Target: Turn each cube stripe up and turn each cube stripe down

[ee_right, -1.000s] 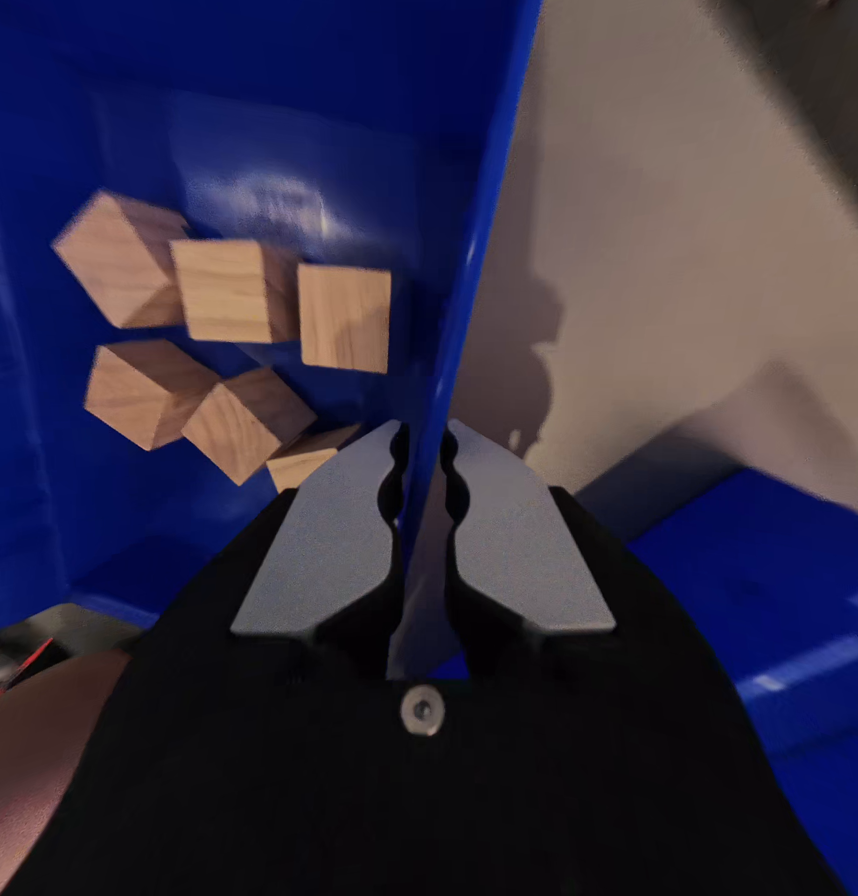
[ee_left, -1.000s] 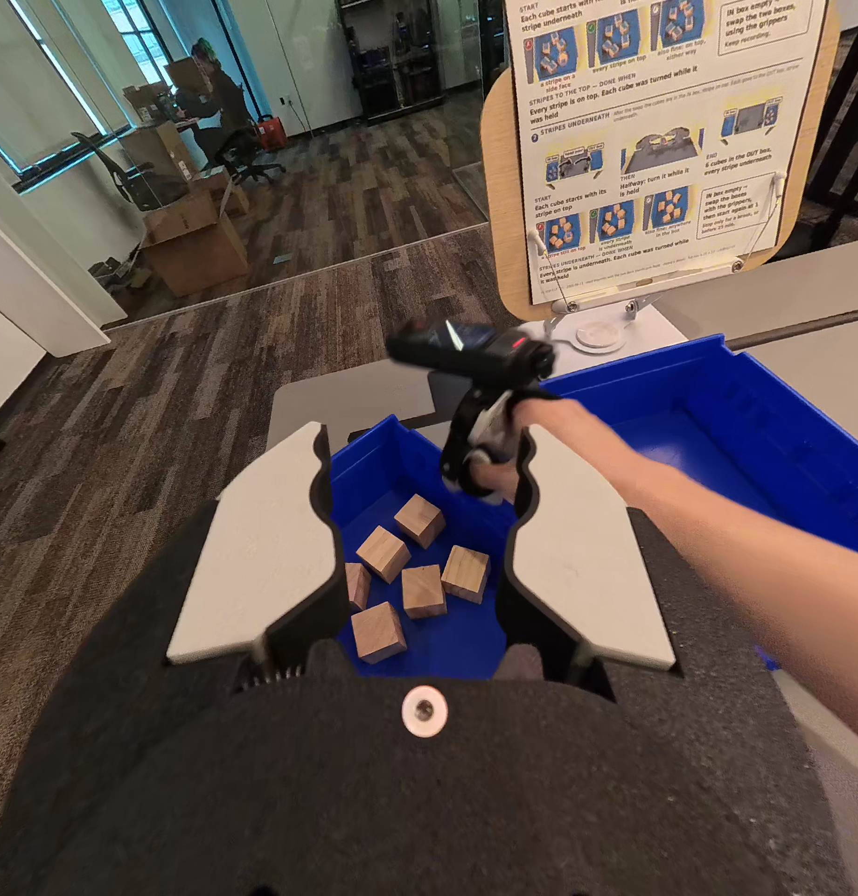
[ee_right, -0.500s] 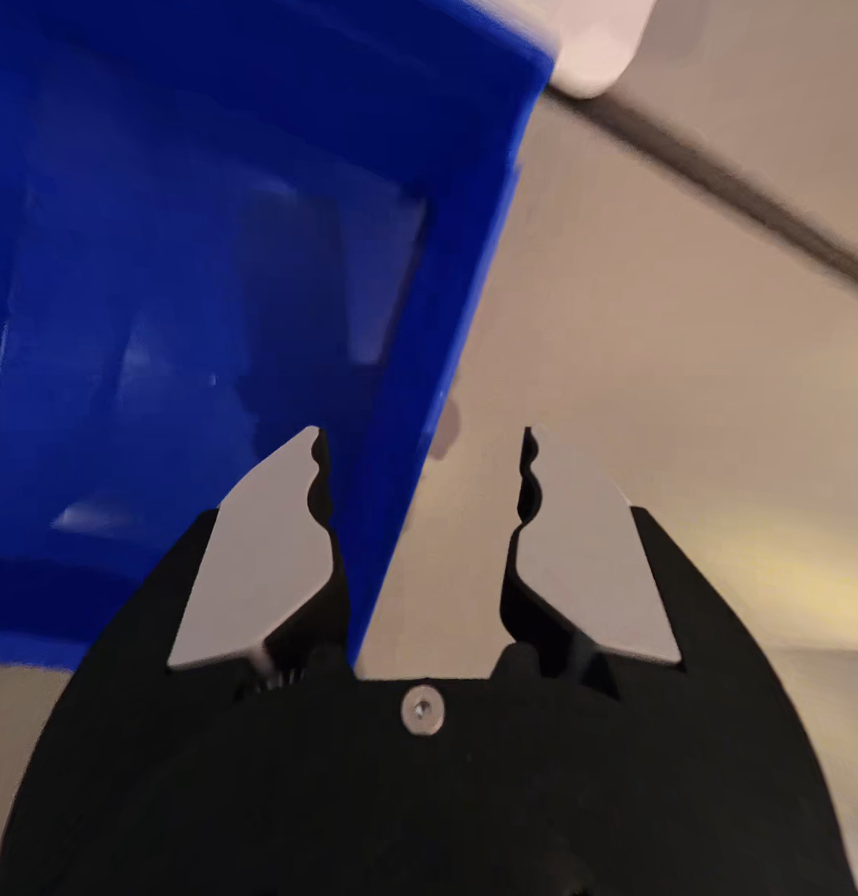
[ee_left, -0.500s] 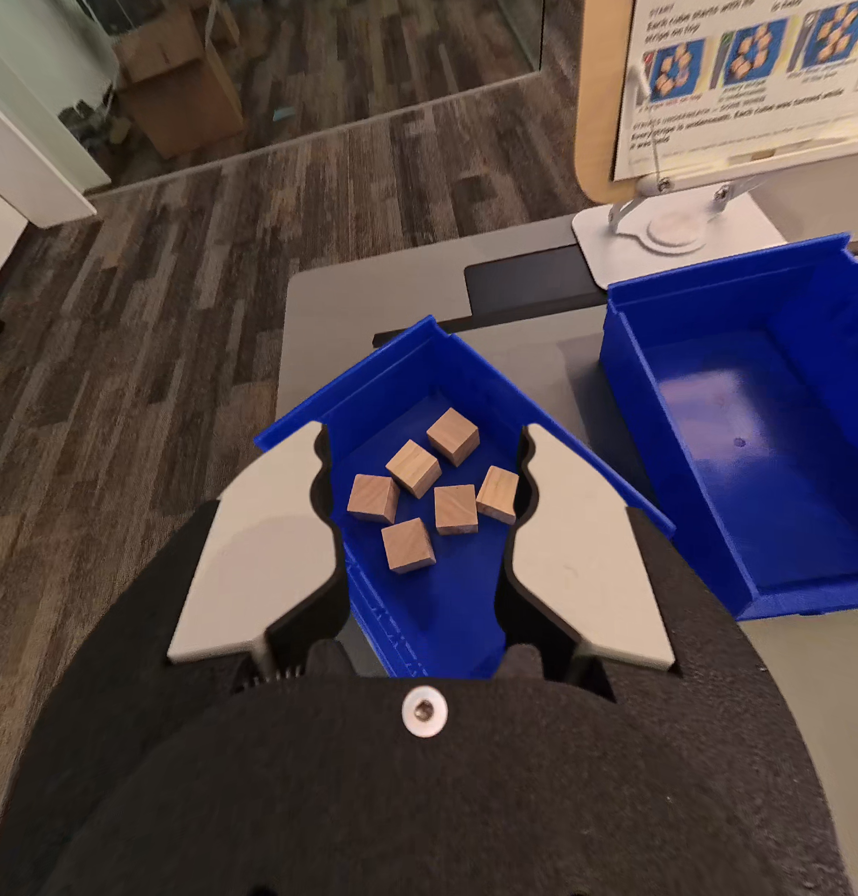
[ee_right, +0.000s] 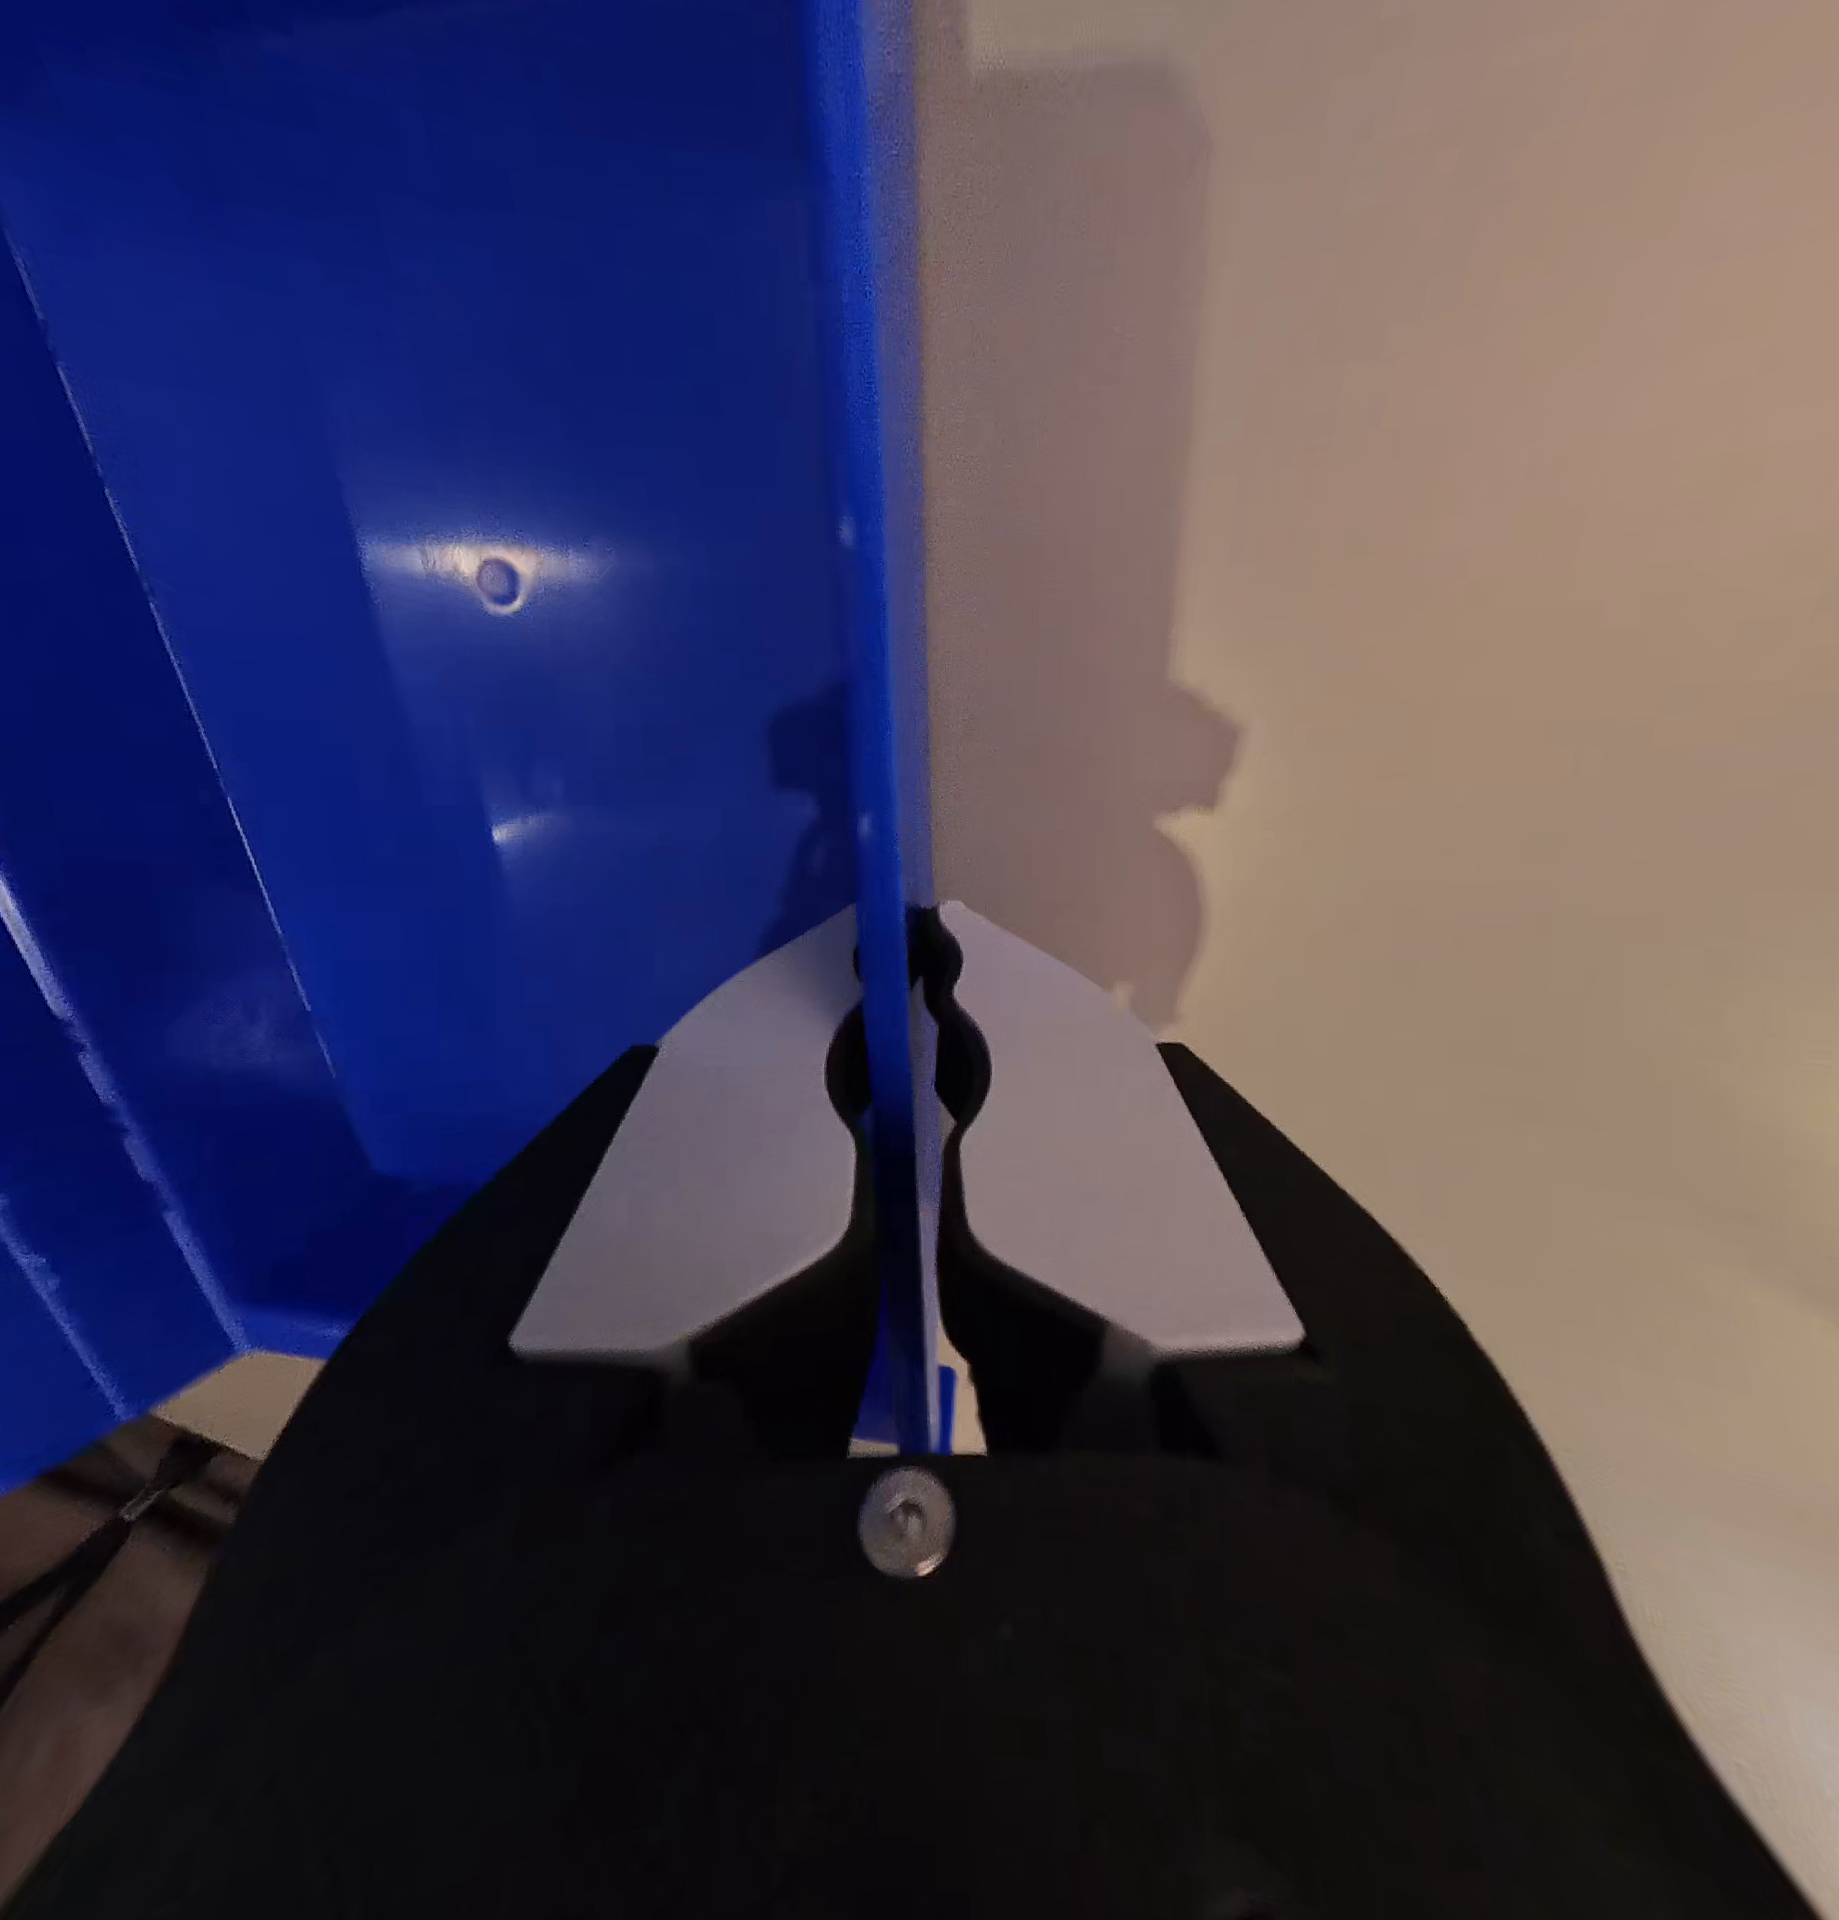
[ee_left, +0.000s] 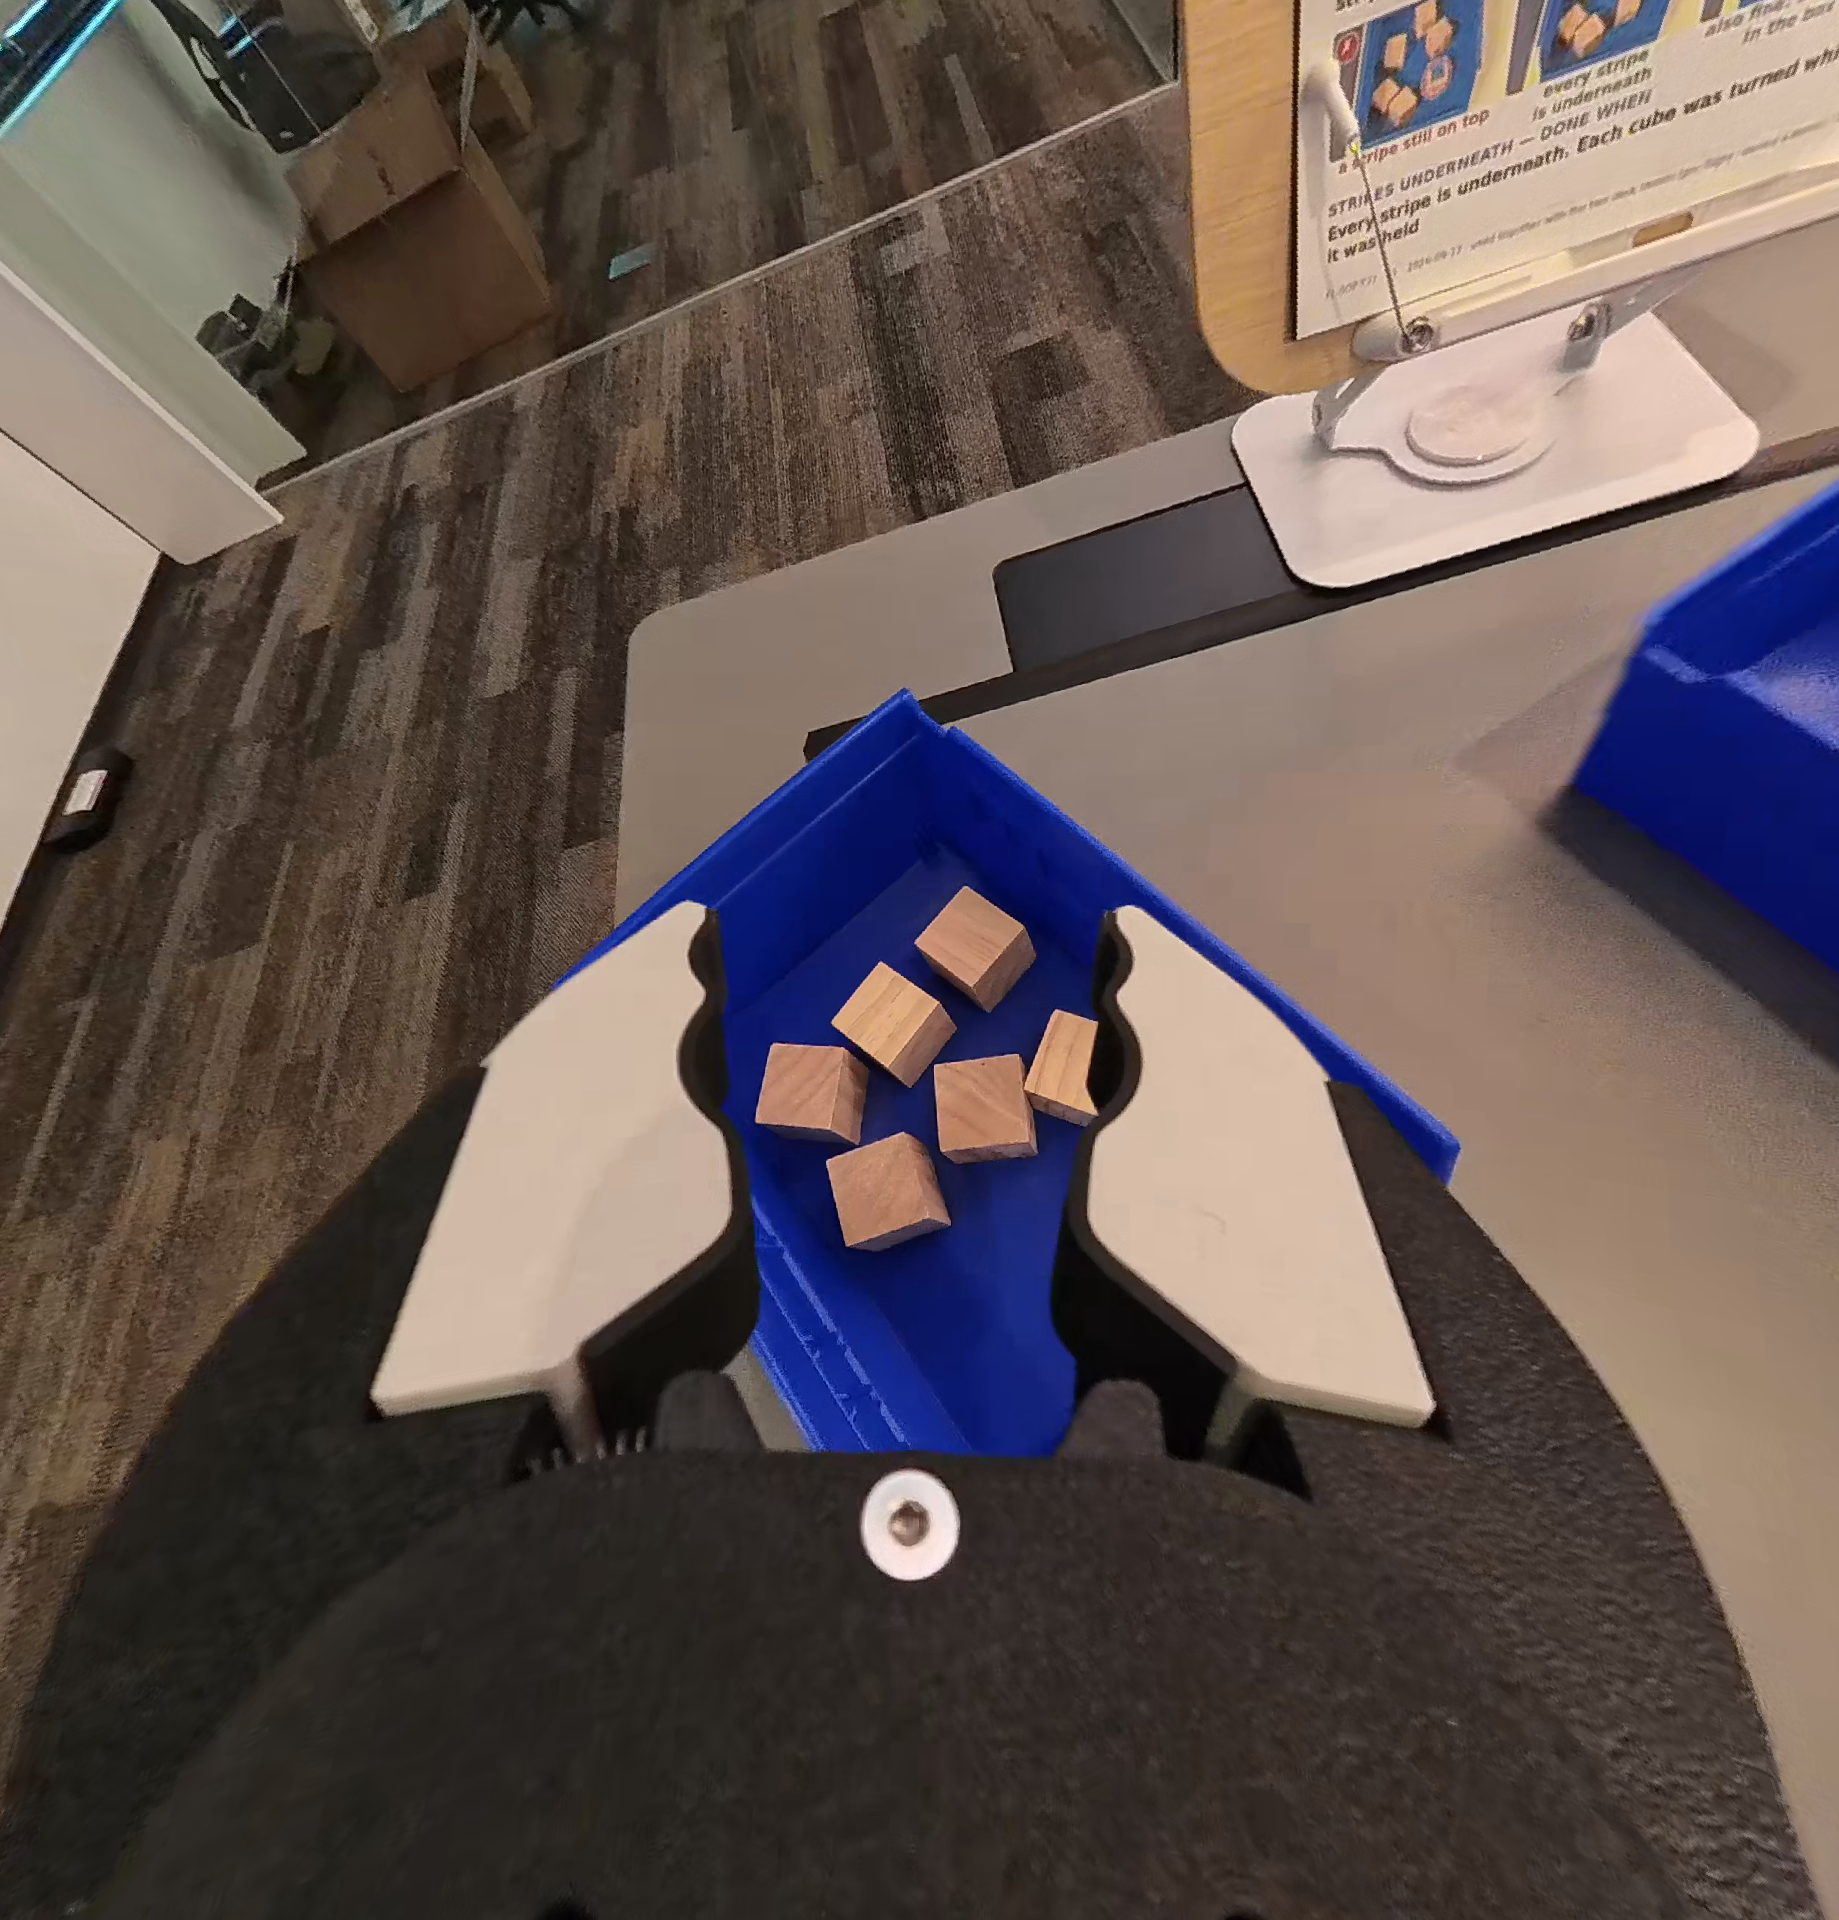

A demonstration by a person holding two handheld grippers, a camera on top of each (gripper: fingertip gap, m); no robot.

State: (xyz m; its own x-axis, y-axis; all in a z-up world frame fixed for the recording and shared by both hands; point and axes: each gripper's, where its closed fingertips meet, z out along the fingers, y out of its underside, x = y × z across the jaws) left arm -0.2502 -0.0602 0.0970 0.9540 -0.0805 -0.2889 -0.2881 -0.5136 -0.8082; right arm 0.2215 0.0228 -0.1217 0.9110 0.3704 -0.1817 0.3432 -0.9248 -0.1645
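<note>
In the left wrist view we count six wooden cubes [ee_left: 982, 1107] in one blue bin [ee_left: 1008, 821] near the corner of the grey table [ee_left: 1310, 935], a second blue bin [ee_left: 1756, 748] well apart at right; our left tongs [ee_left: 904, 961] hover spread wide above the cubes, gripping nothing. In the right wrist view our right tongs [ee_right: 899, 935] pinch the thin side wall of one cube-free blue bin [ee_right: 427, 520], open table [ee_right: 1517, 520] to its right.
</note>
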